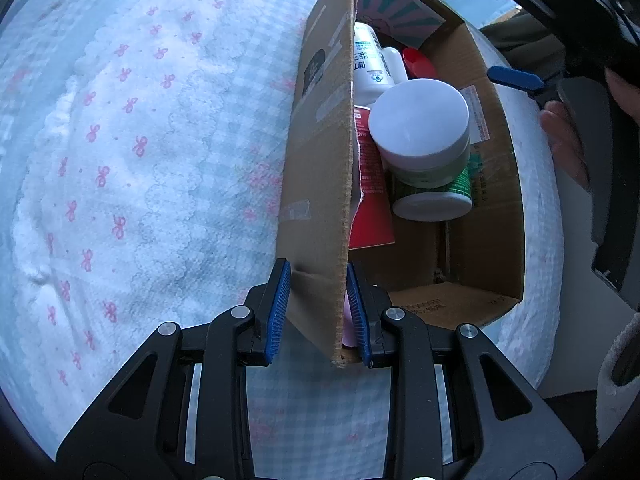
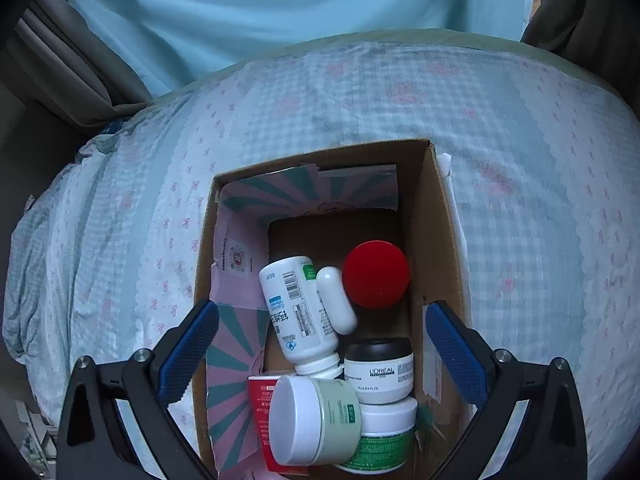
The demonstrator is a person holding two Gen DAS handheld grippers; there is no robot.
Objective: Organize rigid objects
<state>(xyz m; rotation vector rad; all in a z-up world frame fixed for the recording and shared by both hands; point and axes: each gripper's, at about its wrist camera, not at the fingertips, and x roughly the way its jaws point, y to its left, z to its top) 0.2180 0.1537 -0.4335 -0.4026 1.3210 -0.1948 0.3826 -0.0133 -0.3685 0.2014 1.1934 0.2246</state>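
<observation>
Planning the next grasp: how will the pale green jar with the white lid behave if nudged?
The pale green jar lies on its side atop other containers, so it would probably roll or slide. Its smooth round lid may slip between pads. It looks rigid.

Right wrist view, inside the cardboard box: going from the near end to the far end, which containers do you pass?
Pale green jar with white lid → black-lidded L'Oreal jar → white bottle lying on its side → red round lid → far wall of the cardboard box.
</observation>
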